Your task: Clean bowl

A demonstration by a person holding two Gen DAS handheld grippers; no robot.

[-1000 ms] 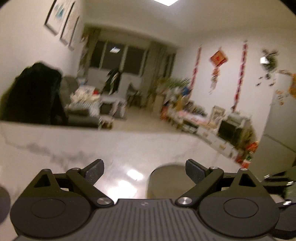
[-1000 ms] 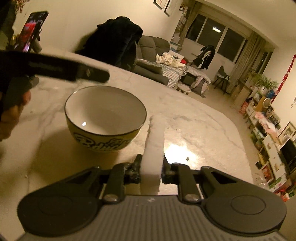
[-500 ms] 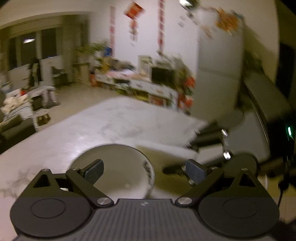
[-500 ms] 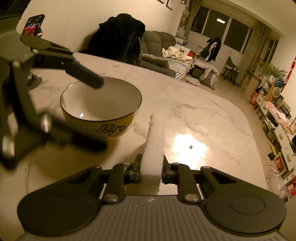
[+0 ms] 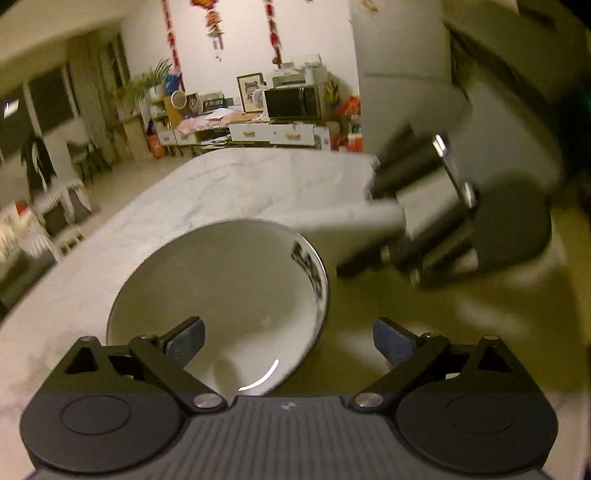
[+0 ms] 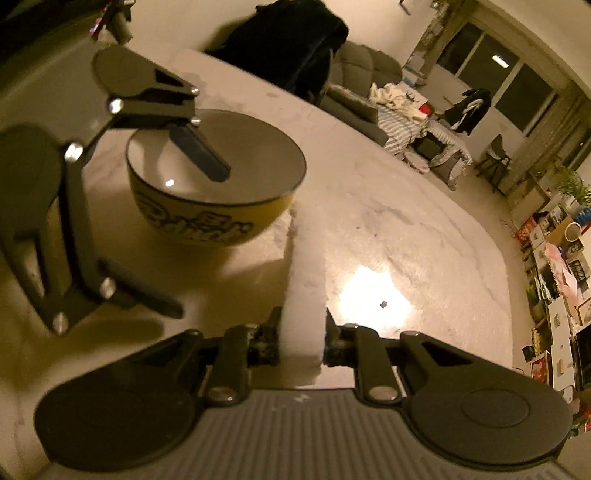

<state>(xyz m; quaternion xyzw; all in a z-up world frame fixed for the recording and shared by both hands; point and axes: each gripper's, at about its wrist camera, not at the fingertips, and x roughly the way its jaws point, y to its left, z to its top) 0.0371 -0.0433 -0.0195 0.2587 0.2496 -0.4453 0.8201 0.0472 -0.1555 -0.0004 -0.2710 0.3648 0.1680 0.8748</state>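
A yellow bowl [image 6: 207, 225] with black lettering and a white inside [image 5: 221, 288] stands on the marble table [image 6: 406, 229]. My left gripper [image 5: 288, 332] is open and straddles the bowl's rim: one finger [image 6: 207, 158] reaches inside, the other [image 6: 147, 295] stays outside by the wall. My right gripper [image 6: 301, 325] is shut on a white sponge block [image 6: 303, 266], whose far end almost reaches the bowl's side. In the left wrist view the right gripper [image 5: 424, 221] and the sponge [image 5: 354, 218] are blurred, just right of the bowl.
A phone on a stand [image 6: 110, 18] sits at the table's far left. A dark coat [image 6: 291, 48] hangs behind the far edge. A small dark speck [image 6: 383, 304] lies in the lamp glare. The table's rounded edge [image 6: 491, 236] runs along the right.
My left gripper has swung round and come down onto the bowl, so one finger now sits inside the rim. The right gripper keeps the sponge and has edged closer to the bowl.
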